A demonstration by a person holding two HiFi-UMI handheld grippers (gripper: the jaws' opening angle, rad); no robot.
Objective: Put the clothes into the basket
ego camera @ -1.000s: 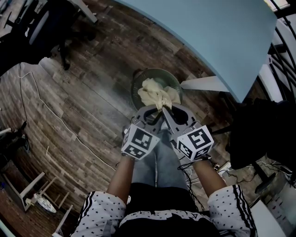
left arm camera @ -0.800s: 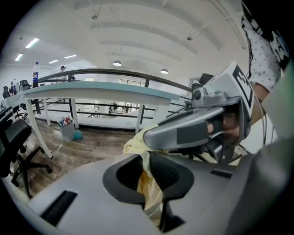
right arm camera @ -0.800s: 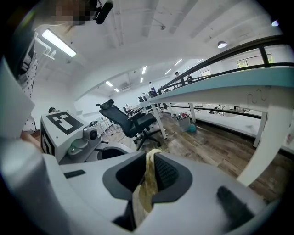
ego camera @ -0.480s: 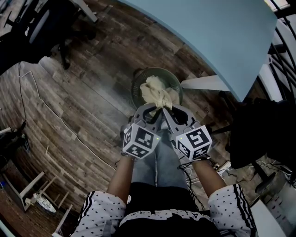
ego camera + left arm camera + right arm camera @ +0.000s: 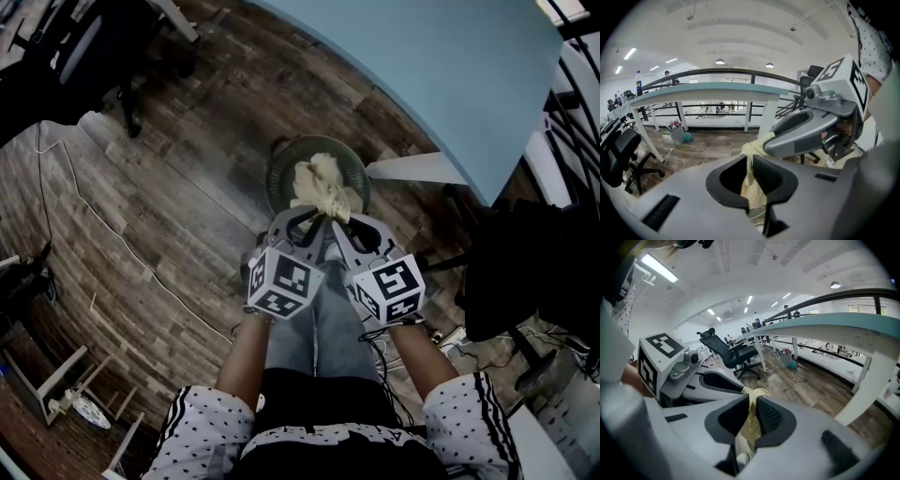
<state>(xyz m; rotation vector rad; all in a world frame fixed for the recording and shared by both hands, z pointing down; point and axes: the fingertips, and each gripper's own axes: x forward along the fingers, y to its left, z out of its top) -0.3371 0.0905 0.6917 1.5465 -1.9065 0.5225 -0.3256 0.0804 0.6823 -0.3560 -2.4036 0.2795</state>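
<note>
A pale yellow cloth hangs bunched over a round dark green basket on the wooden floor in the head view. Both grippers hold its upper edge side by side. My left gripper is shut on the cloth, which runs down between its jaws. My right gripper is shut on the same cloth, a fold of it poking out above the jaws. The cloth's lower part sits inside the basket and hides most of its inside.
A light blue table curves over the far side, one white leg right beside the basket. A black office chair stands at the upper left. A cable trails over the floor. Dark bags lie right.
The cloth has sunk lower into the basket and looks smaller and more bunched. Both grippers stay close together above the basket's near rim, tilted slightly.
</note>
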